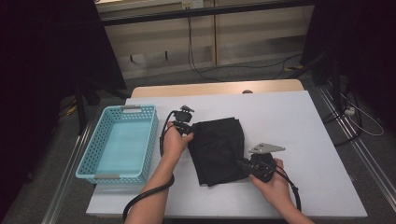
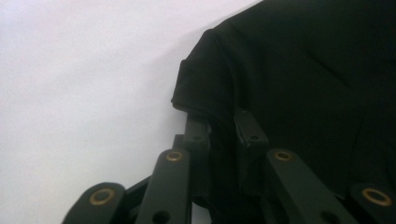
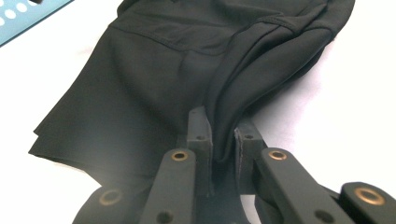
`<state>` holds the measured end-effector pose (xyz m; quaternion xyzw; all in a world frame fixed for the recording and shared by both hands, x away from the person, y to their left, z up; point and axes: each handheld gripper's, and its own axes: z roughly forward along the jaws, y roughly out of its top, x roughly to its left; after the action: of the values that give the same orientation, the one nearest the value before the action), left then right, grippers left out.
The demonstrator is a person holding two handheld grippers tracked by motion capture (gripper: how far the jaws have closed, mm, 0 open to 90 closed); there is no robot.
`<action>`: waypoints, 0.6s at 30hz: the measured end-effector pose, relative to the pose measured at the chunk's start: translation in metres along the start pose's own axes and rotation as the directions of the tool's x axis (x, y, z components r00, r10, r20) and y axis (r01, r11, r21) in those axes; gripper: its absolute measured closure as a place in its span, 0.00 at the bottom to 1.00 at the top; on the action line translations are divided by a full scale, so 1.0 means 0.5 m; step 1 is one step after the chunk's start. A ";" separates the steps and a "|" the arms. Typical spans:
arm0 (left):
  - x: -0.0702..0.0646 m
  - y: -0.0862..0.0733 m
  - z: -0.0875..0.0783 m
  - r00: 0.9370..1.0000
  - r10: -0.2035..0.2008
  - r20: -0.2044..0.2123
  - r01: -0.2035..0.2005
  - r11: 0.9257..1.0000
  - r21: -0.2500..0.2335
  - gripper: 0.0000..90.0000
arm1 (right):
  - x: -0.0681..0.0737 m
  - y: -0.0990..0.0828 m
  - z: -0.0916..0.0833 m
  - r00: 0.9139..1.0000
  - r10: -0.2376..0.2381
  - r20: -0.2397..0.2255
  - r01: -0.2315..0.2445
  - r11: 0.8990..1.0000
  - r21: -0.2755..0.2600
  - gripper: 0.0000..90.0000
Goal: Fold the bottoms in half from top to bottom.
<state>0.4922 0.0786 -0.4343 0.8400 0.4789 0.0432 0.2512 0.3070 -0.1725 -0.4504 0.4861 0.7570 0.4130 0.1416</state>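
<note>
Surface: a white table (image 1: 289, 121) with a wooden edge at its far side, standing on grey floor; dark curtains hang at both sides and cables trail along the back wall.
Left gripper (image 1: 186, 127): held in the person's left hand (image 1: 173, 142) at the far-left corner of the black garment (image 1: 219, 149). In the left gripper view its 2 jaws stand narrow, with a fold of the dark cloth (image 2: 299, 84) pinched between the pads, so it is clamped on the garment's edge.
Right gripper (image 1: 243, 164): held in the person's right hand (image 1: 273, 184) at the garment's near-right edge, a grey 3-cornered plate (image 1: 266, 148) on top of it. In the right gripper view the 2 jaws are drawn close together on a doubled hem of the cloth (image 3: 163, 70), which rises up between the pads.
Garment: folded black fabric lying flat near the middle of the table, between the 2 hands; several layers show at its near-left corner in the right gripper view.
Cables: 1 black cable (image 1: 144, 198) runs from the left gripper back along the forearm, another (image 1: 292, 189) loops beside the right wrist.
Basket: a light blue perforated basket (image 1: 152, 135) sits on the table's left part, just beside the left hand and apart from the garment.
</note>
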 end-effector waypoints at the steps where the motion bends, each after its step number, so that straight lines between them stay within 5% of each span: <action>1: 0.003 0.002 -0.001 1.000 -0.003 0.003 0.003 1.000 0.010 0.88 | 0.000 0.000 -0.001 1.000 -0.001 0.000 0.001 1.000 0.000 0.90; 18: 0.022 0.061 -0.083 0.998 -0.057 0.016 0.054 0.987 0.153 0.92 | 0.021 0.019 -0.018 0.999 -0.033 -0.023 0.032 0.998 -0.057 0.90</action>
<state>0.5092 0.0907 -0.3861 0.8435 0.5015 -0.0091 0.1922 0.3023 -0.1664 -0.4353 0.4646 0.7545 0.4377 0.1527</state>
